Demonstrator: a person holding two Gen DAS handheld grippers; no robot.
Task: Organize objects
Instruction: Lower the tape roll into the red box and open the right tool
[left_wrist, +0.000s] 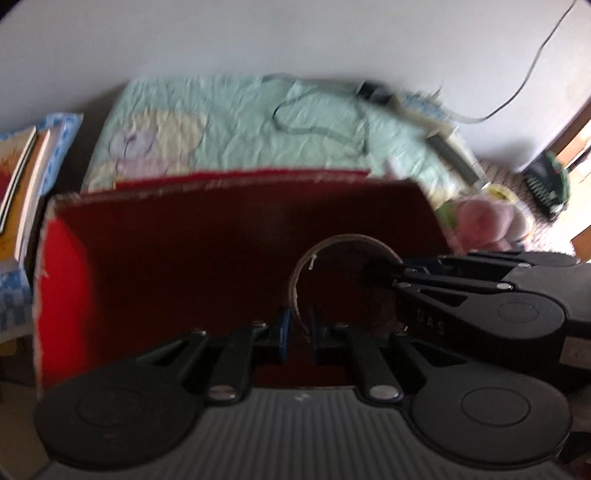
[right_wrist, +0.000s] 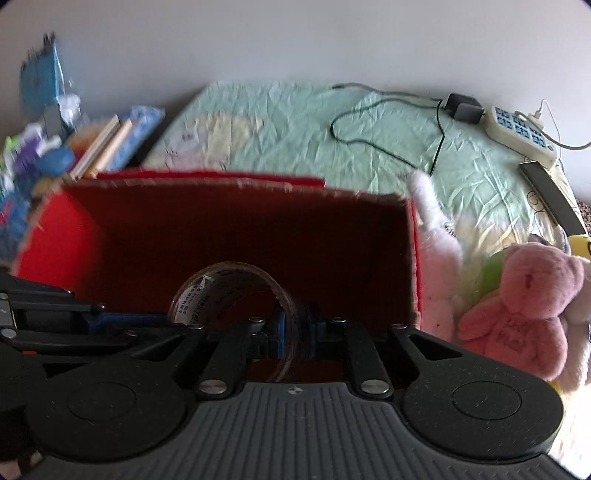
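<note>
Both grippers pinch the tape roll (right_wrist: 225, 291) by its rim: the right gripper (right_wrist: 295, 332) on the near wall, the left gripper (left_wrist: 297, 332) on the other side. The roll stands on edge, hanging over the red box (right_wrist: 62, 229) just inside its near edge, so it would drop straight in.

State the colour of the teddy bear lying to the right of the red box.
Pink: the teddy bear shows best in the right wrist view, beside the red box.
</note>
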